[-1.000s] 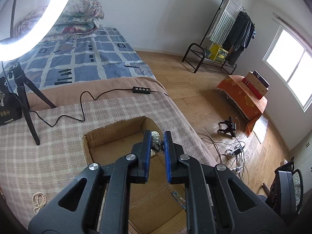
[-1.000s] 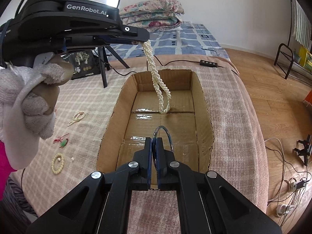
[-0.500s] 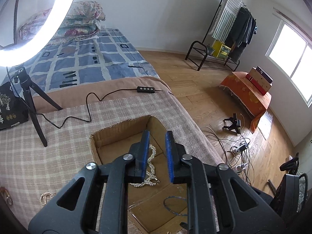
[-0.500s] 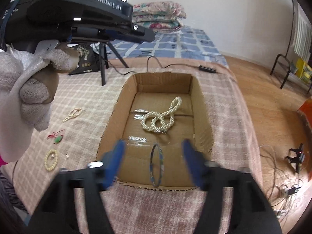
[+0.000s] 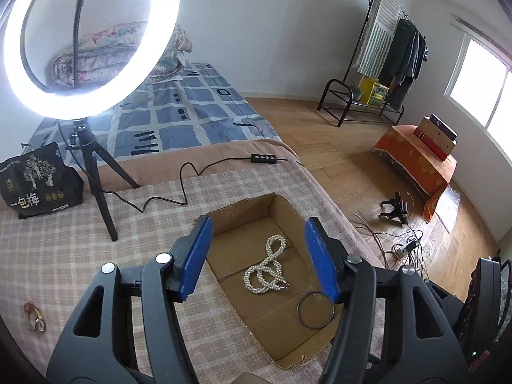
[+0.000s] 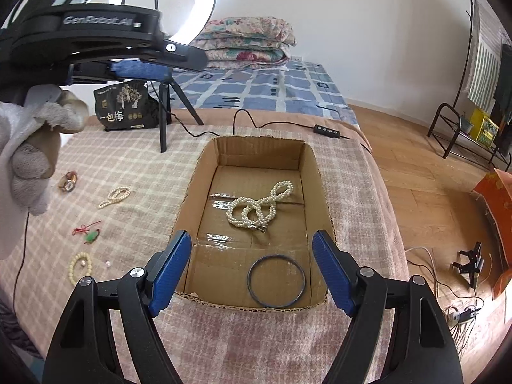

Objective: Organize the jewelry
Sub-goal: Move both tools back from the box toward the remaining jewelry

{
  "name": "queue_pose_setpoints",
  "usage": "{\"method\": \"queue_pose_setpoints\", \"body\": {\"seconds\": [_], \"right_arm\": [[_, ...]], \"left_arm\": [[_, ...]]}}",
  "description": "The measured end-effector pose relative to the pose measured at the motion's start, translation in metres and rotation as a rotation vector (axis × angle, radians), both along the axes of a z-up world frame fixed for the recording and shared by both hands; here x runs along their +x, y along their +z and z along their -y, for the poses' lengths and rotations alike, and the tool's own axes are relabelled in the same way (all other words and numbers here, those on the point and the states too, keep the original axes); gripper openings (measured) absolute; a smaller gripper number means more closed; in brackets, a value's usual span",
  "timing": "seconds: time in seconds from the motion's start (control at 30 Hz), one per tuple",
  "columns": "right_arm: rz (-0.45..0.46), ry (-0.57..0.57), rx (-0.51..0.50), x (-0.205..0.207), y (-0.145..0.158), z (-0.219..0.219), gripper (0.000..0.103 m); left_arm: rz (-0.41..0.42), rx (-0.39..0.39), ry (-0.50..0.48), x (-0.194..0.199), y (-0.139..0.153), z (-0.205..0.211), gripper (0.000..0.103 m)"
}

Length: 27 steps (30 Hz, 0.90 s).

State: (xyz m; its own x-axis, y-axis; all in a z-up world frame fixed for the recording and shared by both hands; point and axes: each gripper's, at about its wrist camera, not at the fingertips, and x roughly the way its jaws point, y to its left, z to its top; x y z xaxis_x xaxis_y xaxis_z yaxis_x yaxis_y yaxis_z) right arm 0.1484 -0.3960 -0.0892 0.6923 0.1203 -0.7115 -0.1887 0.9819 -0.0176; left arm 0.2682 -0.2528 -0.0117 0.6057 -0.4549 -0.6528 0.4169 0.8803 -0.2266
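A: What is lying in the cardboard box (image 6: 204,172) right now?

B: Two pieces are lying on its floor: one long pearl necklace (image 6: 260,204) coiled in loops near the middle, and one dark bangle (image 6: 276,280) lying flat near the front wall. They are sitting apart, not touching

A: And the fingers?

B: The left gripper (image 5: 257,256) is hanging over the box with its blue fingers (image 5: 195,257) spreading apart; nothing is sitting between them, and the necklace (image 5: 267,270) and bangle (image 5: 315,309) are showing below in the gap. The right gripper (image 6: 252,268) is standing released as well, its two fingers (image 6: 171,268) wide and gripping nothing, with the bangle lying under the space between them

A: Is anything waiting outside the box?

B: On the checked blanket (image 6: 134,166) to the left of the box five things are showing: one small pearl strand (image 6: 114,196), one cream bead bracelet (image 6: 80,268) with a single loose bead just beside it, one red-corded charm with a green piece (image 6: 88,232), and one wristwatch (image 6: 68,181). A gloved hand (image 6: 30,156) is gripping the left gripper's handle above them

A: What else is standing on the bed?

B: One ring light (image 5: 80,41) is glowing on its black tripod (image 5: 96,176), one black snack bag (image 5: 38,180) is standing beside it, and one cable with an inline remote (image 5: 263,158) is trailing across the blanket behind the box
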Motion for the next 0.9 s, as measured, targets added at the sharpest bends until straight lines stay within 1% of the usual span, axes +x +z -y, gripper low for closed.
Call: {"method": "queue_pose_setpoints", "body": {"seconds": [0.03, 0.1, 0.33, 0.43, 0.53, 0.7, 0.77, 0.9], "right_arm": [[0.004, -0.001, -0.003, -0.002, 0.002, -0.002, 0.078], [0.01, 0.0, -0.005, -0.004, 0.005, -0.006, 0.078], [0.025, -0.017, -0.027, -0.012, 0.017, -0.025, 0.082], [0.026, 0.004, -0.016, -0.014, 0.021, -0.034, 0.082], [0.031, 0.022, -0.012, -0.016, 0.025, -0.048, 0.082], [0.029, 0.08, -0.005, -0.016, 0.026, -0.076, 0.082], [0.022, 0.119, -0.001, -0.017, 0.023, -0.09, 0.082], [0.036, 0.187, -0.021, -0.025, 0.017, -0.114, 0.082]], "left_arm": [[0.002, 0.002, 0.006, -0.003, 0.003, -0.006, 0.063], [0.01, 0.007, 0.018, -0.008, 0.007, -0.017, 0.071], [0.045, 0.043, 0.069, -0.032, 0.025, -0.067, 0.071], [0.061, 0.077, 0.1, -0.043, 0.029, -0.092, 0.072], [0.06, 0.105, 0.126, -0.052, 0.03, -0.12, 0.072], [0.062, 0.145, 0.179, -0.07, 0.023, -0.168, 0.072], [0.046, 0.146, 0.202, -0.076, 0.015, -0.187, 0.072], [0.007, 0.127, 0.206, -0.084, -0.002, -0.215, 0.072]]}}
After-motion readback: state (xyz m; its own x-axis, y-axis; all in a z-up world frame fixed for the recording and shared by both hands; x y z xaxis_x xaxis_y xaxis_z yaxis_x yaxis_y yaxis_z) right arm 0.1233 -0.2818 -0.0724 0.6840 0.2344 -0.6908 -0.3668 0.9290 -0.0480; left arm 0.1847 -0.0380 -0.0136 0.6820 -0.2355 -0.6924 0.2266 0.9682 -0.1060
